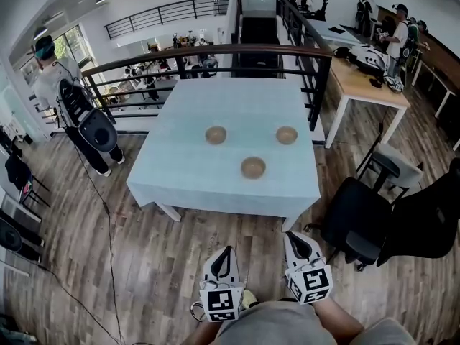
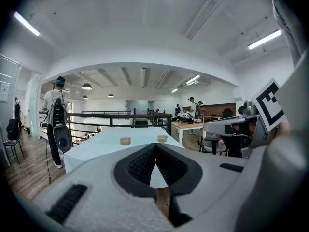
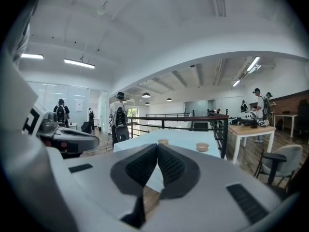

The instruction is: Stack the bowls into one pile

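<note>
Facing the table [image 1: 215,192] from the floor short of its near edge, nothing gripped yet.

Left gripper [image 1: 226,254] and right gripper [image 1: 293,239] side by side, well apart from the table's near edge, both aimed at it and roughly level. Jaws of each pressed together, tips meeting, nothing between. Three brown bowls upright on the table's pale blue cloth, each apart from the others, none stacked: near bowl [image 1: 253,167] toward the near edge, left bowl [image 1: 215,135] and right bowl [image 1: 287,135] farther in, toward the table's middle. Near bowl straight ahead, on the line between the two grippers; right gripper perhaps a shade closer, though hardly any difference. Round bowls, so no long axis to line up; rim open upward. Judged: stacking not begun; jaws to be spread before any rim pinch.
</note>
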`<state>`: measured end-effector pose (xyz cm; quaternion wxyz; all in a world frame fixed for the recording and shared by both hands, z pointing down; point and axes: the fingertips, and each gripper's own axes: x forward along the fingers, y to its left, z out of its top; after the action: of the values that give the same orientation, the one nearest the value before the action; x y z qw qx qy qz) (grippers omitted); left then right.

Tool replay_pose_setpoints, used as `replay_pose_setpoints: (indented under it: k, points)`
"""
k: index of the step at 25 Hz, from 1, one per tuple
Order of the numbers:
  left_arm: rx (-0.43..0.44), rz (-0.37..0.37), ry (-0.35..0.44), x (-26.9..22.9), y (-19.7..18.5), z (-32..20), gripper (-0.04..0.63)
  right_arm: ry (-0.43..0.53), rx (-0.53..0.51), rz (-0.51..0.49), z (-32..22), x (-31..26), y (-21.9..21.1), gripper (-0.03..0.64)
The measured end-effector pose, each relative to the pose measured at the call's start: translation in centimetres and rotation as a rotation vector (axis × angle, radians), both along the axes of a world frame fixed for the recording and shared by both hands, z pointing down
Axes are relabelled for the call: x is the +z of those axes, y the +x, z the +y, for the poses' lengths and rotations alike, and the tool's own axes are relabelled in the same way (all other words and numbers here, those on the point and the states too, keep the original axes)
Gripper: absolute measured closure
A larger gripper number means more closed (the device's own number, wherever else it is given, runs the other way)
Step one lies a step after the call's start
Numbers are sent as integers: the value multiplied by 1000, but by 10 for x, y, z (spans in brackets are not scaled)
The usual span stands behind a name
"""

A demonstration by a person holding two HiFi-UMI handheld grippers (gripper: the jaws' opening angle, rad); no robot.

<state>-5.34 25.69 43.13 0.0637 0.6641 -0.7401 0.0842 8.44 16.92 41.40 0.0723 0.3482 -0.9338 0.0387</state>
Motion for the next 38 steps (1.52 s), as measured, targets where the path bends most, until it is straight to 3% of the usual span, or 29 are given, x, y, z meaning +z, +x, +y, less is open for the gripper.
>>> replay_pose_setpoints:
  k: [12,22,38]
  points:
    - [47,-8,-11,3,-24,-21,577,-13,-1,6,-10,8,-31,591]
    - [59,-2,-21,11,-26,-34,578,-24,7,27,-22,20,-31,591]
    - [69,-11,-58,18,-60,-119,578,-46,28,41,-110,32,-56,591]
